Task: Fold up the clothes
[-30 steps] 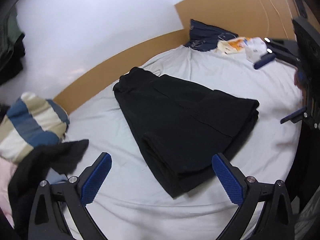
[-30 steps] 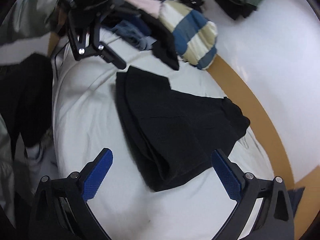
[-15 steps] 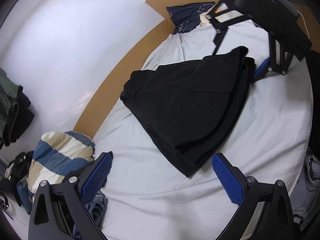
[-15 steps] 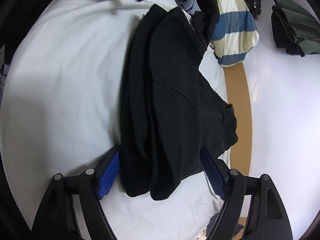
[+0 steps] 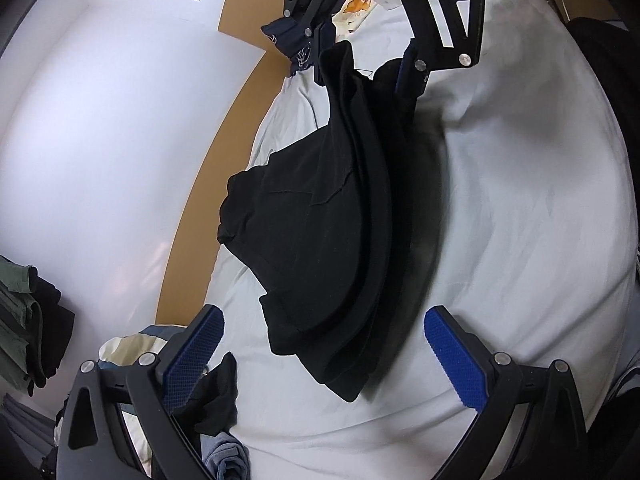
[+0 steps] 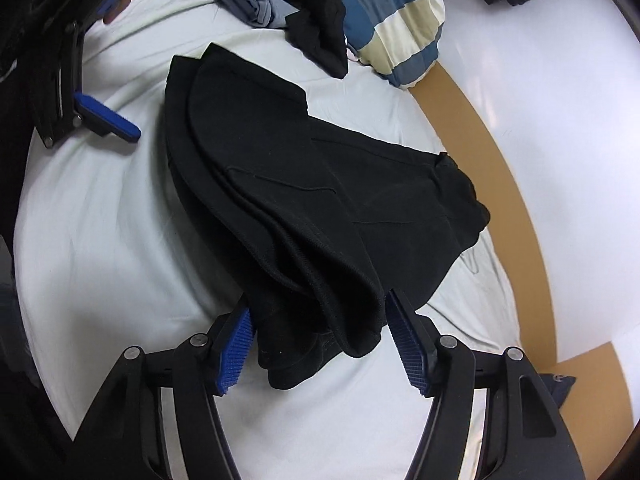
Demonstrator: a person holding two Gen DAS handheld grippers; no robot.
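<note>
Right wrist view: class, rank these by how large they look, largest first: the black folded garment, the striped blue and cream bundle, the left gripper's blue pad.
1. black folded garment
2. striped bundle, though it lies farther off
3. left gripper's blue pad

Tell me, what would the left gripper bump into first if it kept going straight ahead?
Probably the folded black garment: its near corner hangs in front of the open left gripper, just above the pale bedsheet. Depth is hard to judge.

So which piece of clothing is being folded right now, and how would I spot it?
Look at the pale sheet covering the bed. In its middle lies the black garment, one end pinched in the right gripper. Unlike the striped bundle and other clothes heaped aside, it lies spread alone.
</note>
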